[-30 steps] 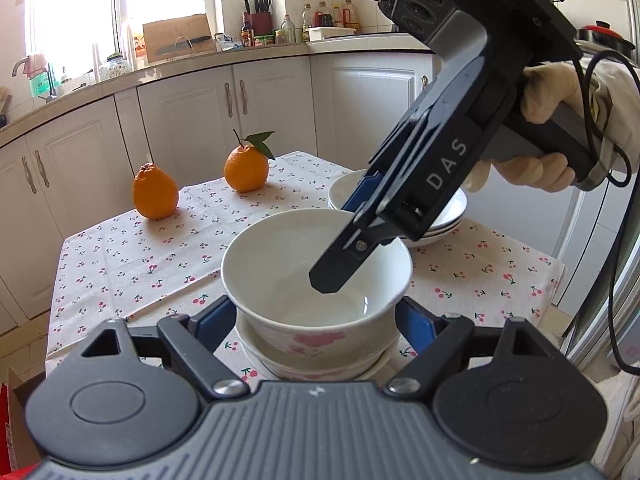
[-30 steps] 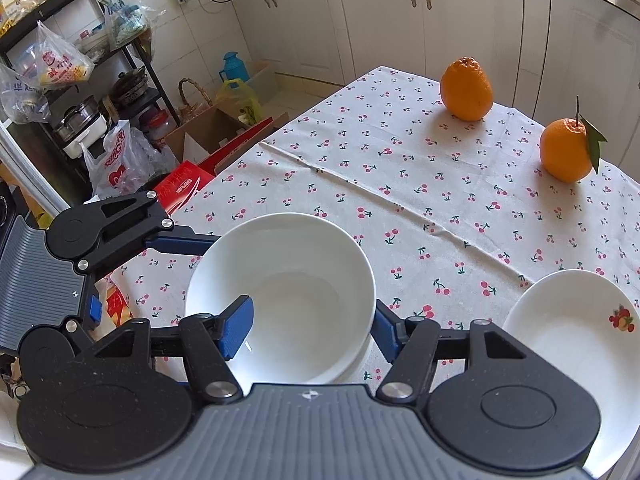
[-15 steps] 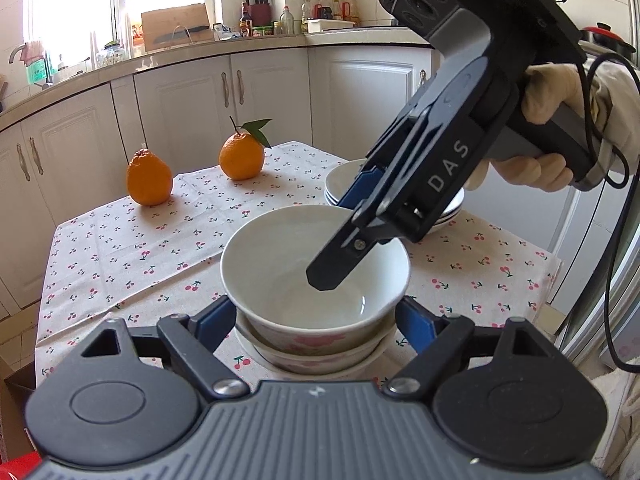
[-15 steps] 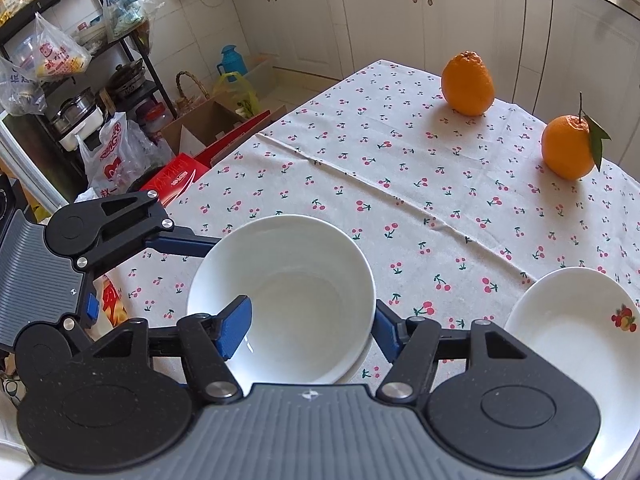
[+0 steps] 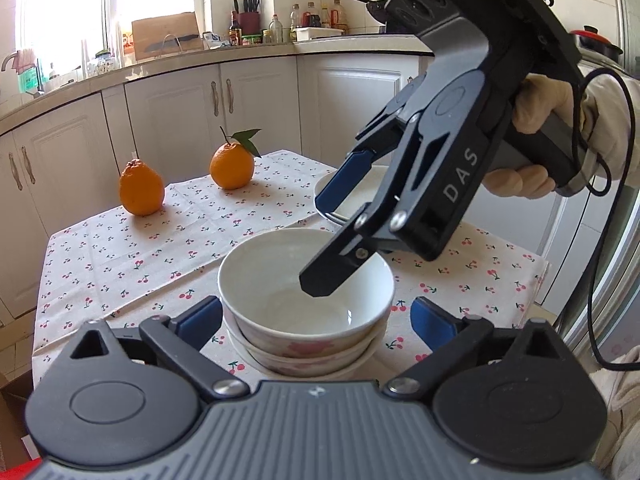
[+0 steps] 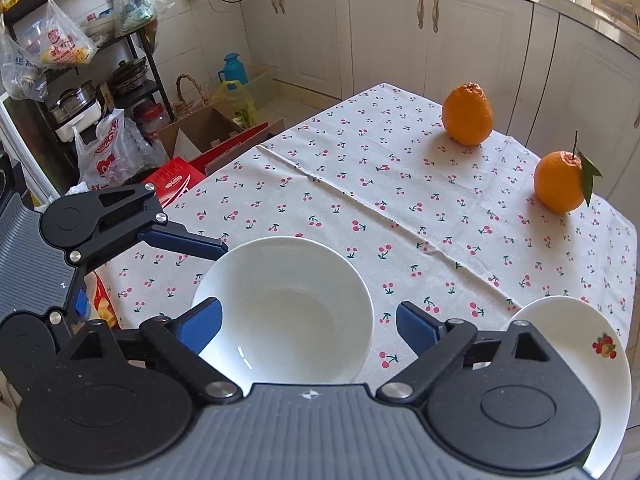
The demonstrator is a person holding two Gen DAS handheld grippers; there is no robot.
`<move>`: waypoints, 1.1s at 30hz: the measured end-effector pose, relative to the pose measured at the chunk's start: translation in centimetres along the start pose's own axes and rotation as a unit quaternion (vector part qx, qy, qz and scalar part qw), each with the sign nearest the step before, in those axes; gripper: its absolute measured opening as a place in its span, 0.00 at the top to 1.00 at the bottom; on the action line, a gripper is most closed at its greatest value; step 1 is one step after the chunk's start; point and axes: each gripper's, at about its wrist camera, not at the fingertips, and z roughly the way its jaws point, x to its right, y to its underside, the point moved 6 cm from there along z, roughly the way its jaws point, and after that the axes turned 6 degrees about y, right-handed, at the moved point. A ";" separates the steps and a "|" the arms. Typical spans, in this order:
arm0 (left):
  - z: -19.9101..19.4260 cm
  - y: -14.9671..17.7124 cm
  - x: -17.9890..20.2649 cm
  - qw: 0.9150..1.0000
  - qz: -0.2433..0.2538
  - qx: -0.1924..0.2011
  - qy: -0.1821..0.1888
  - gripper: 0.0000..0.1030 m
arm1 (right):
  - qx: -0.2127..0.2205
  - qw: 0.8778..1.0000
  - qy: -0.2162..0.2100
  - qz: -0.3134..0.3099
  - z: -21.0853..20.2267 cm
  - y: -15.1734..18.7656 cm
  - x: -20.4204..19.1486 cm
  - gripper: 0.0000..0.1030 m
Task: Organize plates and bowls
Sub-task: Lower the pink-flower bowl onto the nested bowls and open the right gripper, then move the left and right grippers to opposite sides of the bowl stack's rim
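A glossy white ceramic bowl, nested in a pink-flowered one, sits at the table's near edge on a cherry-print cotton cloth, with stacked white plates at its three o'clock. The left gripper is opening, blue pads flanking the bowl without touching. The right gripper, tilted steeply downward in a gloved hand, is opening too, one finger hanging inside the rim.
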 end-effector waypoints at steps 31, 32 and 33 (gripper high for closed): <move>-0.2 4.5 -2.3 0.997 -0.008 -0.061 -0.042 0.01 | 0.036 0.986 0.095 -0.130 -1.7 9.0 -3.3 0.00; 0.2 4.7 -2.3 0.997 -0.006 -0.066 -0.034 0.01 | 0.031 0.988 0.088 -0.126 -1.1 9.1 -3.2 0.00; 0.7 4.9 -2.3 0.997 -0.003 -0.072 -0.027 0.01 | 0.029 0.988 0.084 -0.124 -0.6 9.2 -3.1 0.00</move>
